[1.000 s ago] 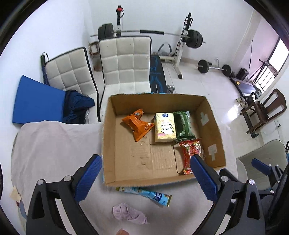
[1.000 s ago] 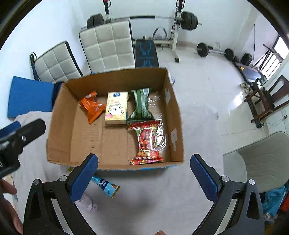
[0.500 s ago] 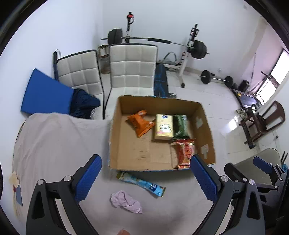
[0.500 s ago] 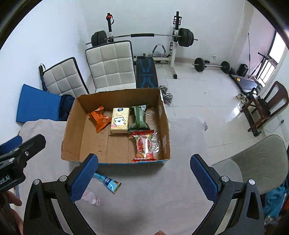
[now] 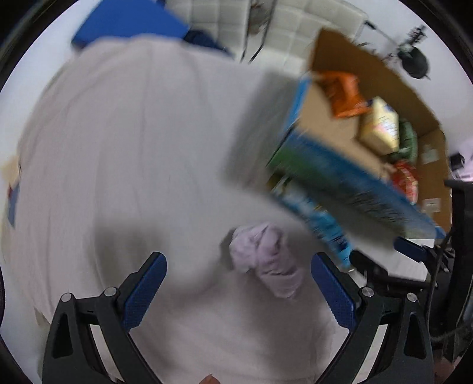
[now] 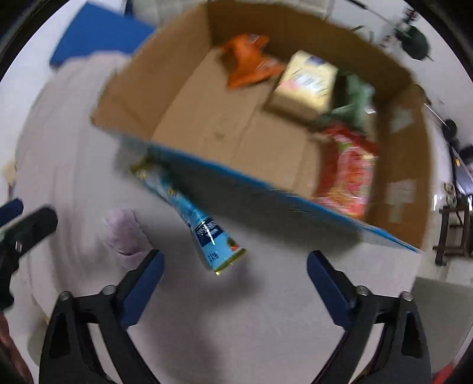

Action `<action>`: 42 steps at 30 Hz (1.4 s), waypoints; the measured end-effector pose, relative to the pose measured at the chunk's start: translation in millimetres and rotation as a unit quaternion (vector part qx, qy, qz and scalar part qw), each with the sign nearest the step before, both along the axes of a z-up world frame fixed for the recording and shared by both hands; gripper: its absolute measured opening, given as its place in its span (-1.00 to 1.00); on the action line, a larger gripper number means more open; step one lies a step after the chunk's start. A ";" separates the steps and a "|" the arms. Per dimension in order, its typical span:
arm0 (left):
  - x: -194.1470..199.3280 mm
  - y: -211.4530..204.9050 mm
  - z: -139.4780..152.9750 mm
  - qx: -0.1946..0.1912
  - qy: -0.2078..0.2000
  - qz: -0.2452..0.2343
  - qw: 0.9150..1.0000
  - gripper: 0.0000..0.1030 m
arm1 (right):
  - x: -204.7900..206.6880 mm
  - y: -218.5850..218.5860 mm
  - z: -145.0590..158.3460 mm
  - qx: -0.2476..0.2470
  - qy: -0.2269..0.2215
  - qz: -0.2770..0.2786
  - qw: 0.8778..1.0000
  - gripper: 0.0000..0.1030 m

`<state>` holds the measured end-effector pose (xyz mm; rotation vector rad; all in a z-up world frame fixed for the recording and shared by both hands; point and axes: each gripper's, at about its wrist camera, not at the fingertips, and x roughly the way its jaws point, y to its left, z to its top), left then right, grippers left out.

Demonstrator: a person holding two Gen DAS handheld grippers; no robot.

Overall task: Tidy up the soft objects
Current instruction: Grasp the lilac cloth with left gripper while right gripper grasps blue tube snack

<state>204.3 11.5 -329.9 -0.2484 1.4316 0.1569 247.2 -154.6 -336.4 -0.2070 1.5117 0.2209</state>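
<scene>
A crumpled lilac cloth (image 5: 266, 260) lies on the pale table cover, just beyond and between the tips of my open, empty left gripper (image 5: 238, 291). It also shows in the right wrist view (image 6: 125, 232). A light blue packet (image 6: 195, 221) lies beside the front wall of the cardboard box (image 6: 266, 189), just ahead of my open, empty right gripper (image 6: 233, 285). It shows in the left wrist view too (image 5: 320, 223). The box holds an orange bag (image 6: 248, 60), a yellow tissue pack (image 6: 307, 82), a green bag (image 6: 351, 97) and a red bag (image 6: 350, 168). Both views are blurred.
The pale cover (image 5: 118, 153) stretches to the left. A blue mat (image 5: 130, 22) and white padded chairs (image 5: 310, 32) stand behind the table. A wooden chair (image 6: 452, 233) stands at the right. My left gripper shows at the left edge of the right wrist view (image 6: 17, 233).
Both grippers have dropped low and close to the table. The left one has come over the lilac cloth, the right one over the blue packet. The views have tilted.
</scene>
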 end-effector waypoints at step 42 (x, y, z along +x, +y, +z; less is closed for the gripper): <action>-24.1 -53.1 -93.6 -0.072 0.082 -0.033 0.993 -0.23 | -48.0 -12.0 -53.2 -0.035 0.078 -0.049 0.995 -0.33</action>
